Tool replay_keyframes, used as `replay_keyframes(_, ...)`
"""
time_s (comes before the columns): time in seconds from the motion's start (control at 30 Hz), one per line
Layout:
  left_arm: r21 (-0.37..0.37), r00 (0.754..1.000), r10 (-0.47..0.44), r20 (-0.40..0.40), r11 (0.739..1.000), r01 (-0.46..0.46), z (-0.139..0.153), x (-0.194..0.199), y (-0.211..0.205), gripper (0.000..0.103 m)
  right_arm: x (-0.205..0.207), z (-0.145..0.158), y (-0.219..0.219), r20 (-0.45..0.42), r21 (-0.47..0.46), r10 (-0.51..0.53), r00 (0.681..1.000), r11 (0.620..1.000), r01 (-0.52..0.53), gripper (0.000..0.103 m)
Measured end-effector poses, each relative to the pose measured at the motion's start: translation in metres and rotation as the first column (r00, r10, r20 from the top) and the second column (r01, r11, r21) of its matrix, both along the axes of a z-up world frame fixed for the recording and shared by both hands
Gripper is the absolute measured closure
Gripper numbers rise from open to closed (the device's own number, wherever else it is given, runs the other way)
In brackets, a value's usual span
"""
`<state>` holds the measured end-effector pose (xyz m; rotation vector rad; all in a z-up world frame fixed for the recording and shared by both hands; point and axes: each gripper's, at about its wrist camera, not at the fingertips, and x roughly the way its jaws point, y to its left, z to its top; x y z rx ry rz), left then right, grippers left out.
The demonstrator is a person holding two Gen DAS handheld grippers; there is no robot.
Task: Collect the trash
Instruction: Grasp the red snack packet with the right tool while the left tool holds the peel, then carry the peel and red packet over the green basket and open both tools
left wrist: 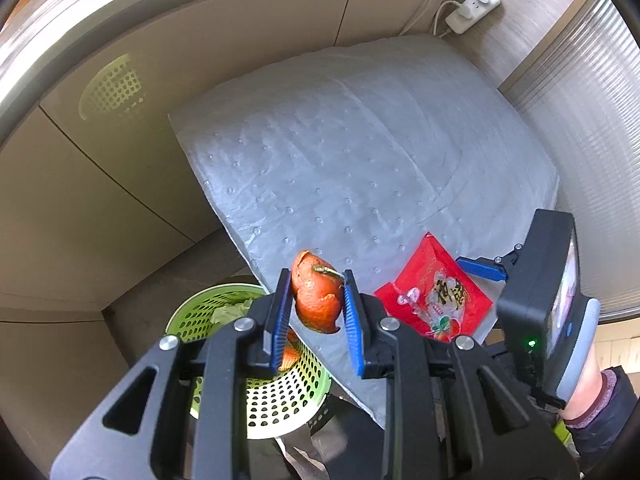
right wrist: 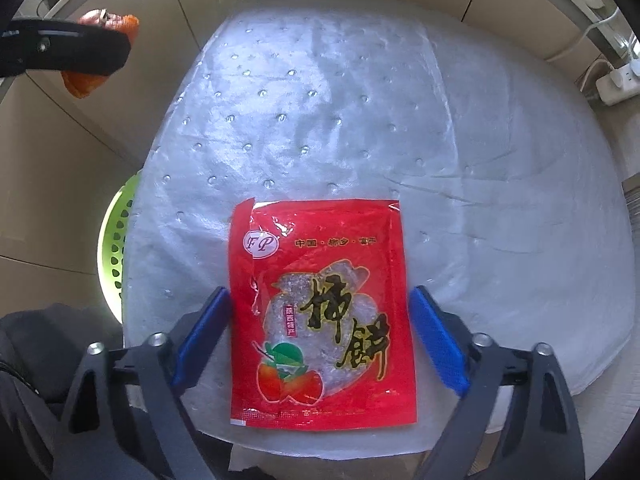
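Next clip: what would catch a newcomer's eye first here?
The orange peel, pinched in the left gripper near the green perforated basket beside the table. Then the red snack wrapper, flat on the grey padded mat, lying between the open fingers of the right gripper.

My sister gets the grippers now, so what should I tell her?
Left gripper: shut on the orange peel, by the green basket.
Right gripper: open, fingers either side of the red wrapper, not gripping it.
Wrapper lies flat on the white mat.
Done: some peel and scraps already in the basket.
Left: drop the peel in, then grab and bin the wrapper.
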<state>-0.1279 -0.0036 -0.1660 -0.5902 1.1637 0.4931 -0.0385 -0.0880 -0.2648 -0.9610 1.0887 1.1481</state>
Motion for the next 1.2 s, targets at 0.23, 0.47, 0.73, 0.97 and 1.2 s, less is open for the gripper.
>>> replay_keyframes(0.23,-0.019,1.000,0.005,-0.001,1.000,-0.005,-0.005,-0.002,0.001,0.079,0.012,0.016,0.003,-0.017,-0.007,-0.031,0.999,0.999,0.031,0.062)
replay_keyframes(0.47,-0.030,1.000,0.007,-0.005,1.000,-0.007,-0.008,0.002,0.001,0.079,0.020,0.022,0.000,-0.051,0.014,-0.064,0.997,0.998,0.065,0.079)
replay_keyframes(0.73,-0.030,0.998,-0.069,0.005,0.997,0.069,0.006,0.015,-0.010,0.079,0.049,0.054,-0.014,-0.123,0.103,-0.203,0.971,0.971,0.216,0.080)
replay_keyframes(0.97,-0.026,0.967,-0.250,0.044,0.968,0.251,0.031,0.015,-0.021,0.079,0.028,0.104,-0.043,-0.140,0.175,-0.355,0.924,0.910,0.376,0.080)
replay_keyframes(1.2,0.010,0.864,-0.497,0.080,0.867,0.498,0.047,-0.016,-0.012,0.079,-0.042,0.129,-0.053,-0.113,0.199,-0.589,0.800,0.776,0.599,0.079)
